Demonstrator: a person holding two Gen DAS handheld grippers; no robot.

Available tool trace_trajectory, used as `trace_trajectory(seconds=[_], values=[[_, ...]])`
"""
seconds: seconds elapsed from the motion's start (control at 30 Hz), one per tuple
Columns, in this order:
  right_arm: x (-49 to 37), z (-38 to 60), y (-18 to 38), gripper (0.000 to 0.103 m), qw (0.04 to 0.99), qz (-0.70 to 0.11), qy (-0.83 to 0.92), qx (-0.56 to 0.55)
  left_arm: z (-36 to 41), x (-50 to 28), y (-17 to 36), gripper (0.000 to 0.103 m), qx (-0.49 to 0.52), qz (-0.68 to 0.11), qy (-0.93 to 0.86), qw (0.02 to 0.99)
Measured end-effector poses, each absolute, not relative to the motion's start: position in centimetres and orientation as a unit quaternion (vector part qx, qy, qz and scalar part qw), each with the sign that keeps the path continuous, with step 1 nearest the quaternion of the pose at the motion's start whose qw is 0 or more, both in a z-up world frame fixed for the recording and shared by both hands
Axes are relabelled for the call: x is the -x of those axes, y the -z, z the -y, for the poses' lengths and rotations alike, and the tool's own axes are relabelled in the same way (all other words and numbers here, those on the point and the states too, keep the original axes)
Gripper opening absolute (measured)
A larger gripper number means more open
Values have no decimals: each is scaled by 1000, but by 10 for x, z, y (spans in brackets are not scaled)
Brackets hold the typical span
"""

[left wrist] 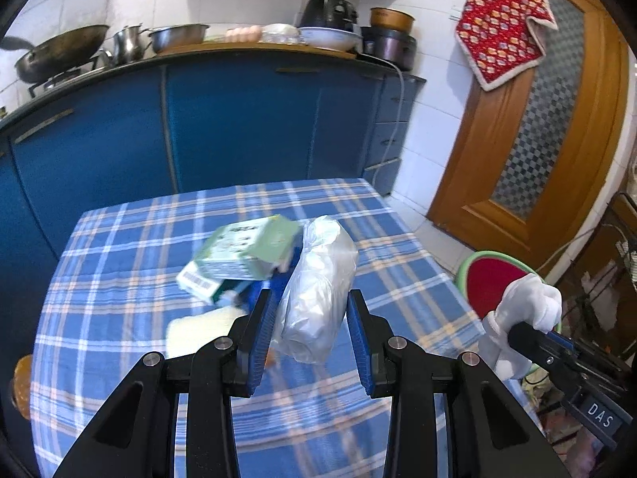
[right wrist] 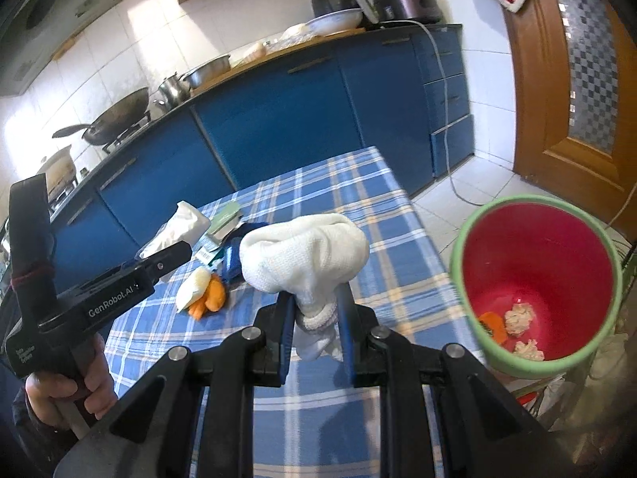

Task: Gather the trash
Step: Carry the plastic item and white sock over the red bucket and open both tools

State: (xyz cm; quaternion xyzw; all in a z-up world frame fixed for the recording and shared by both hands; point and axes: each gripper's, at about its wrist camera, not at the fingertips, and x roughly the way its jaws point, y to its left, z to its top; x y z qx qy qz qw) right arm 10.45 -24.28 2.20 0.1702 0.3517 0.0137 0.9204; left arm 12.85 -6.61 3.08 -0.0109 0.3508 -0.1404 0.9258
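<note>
Both grippers loaded near table (left wrist: 119, 263) edge.

Your left tool (left wrist: 310, 318) is matte black, with two angular linkage arms on each side, each joint capped by a round silver pin. Blue ribbed pads (left wrist: 260, 334) line the inner faces of its fingers. Your right tool (right wrist: 314, 318) is built the same way. Seen from the right wrist view, the left tool's body carries white "GenRobot.AI" lettering along its side, and a dark red band is wrapped round its upright black post. A dark sleeve (right wrist: 24, 410) covers your left wrist.
</note>
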Motion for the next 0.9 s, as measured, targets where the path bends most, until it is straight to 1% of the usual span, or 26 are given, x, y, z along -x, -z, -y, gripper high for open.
trace_trajectory(seconds=[0.47,0.9], values=[[-86,295,-20,22,920,-339,42,-191,129,-130,-28,37,-3,-359,191,913],[-73,348,-4,22,913,-334,103,-212,201,-136,-17,37,-25,-368,249,895]])
